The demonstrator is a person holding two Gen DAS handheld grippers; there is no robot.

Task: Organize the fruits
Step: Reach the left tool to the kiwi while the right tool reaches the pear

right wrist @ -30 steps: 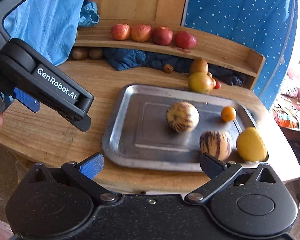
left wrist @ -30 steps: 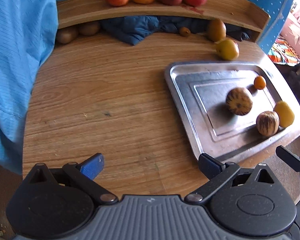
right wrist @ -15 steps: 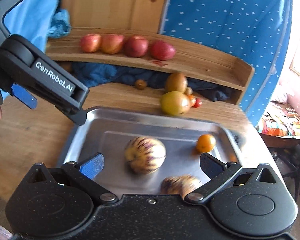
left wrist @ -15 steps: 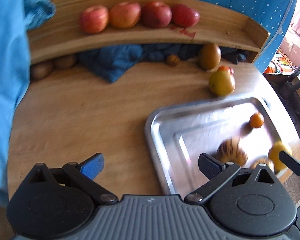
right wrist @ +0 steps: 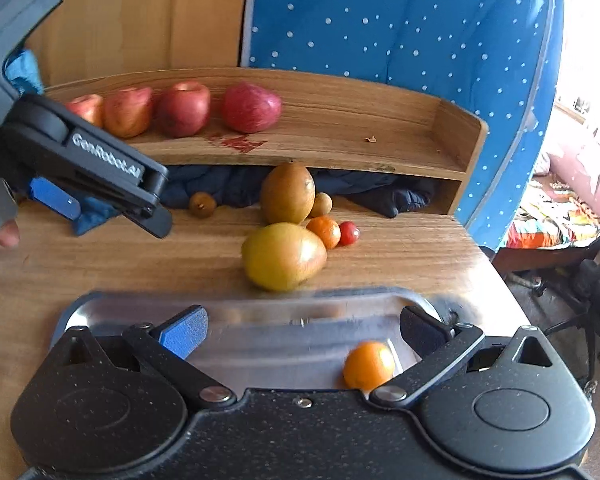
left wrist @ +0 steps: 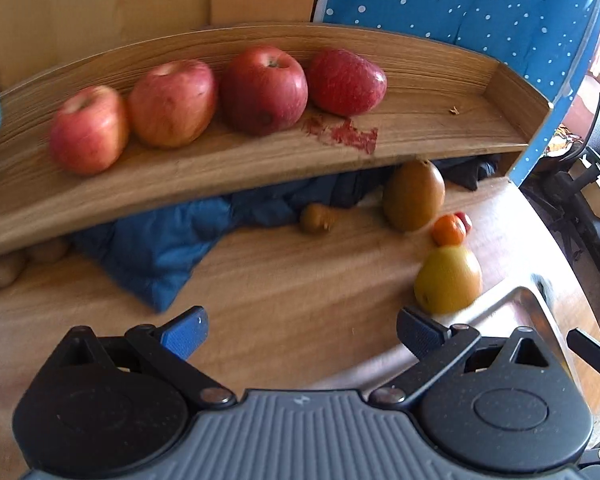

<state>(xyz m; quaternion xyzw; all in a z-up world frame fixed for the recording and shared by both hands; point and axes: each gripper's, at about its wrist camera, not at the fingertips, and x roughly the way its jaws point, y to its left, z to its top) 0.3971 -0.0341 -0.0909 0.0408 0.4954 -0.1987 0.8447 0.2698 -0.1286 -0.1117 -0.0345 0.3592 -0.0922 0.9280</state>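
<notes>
Left wrist: left gripper (left wrist: 300, 330) wide apart, empty.

"GenRobot.AI" stands in white on the left tongs (right wrist: 112, 204) (slightly blurred), seen by the right wrist.

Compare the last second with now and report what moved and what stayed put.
Both grippers advanced toward the wooden shelf: the left gripper and right gripper now see the apples larger, and the metal tray has slid low in view. Both are open and empty as before. No fruit shifted.
</notes>
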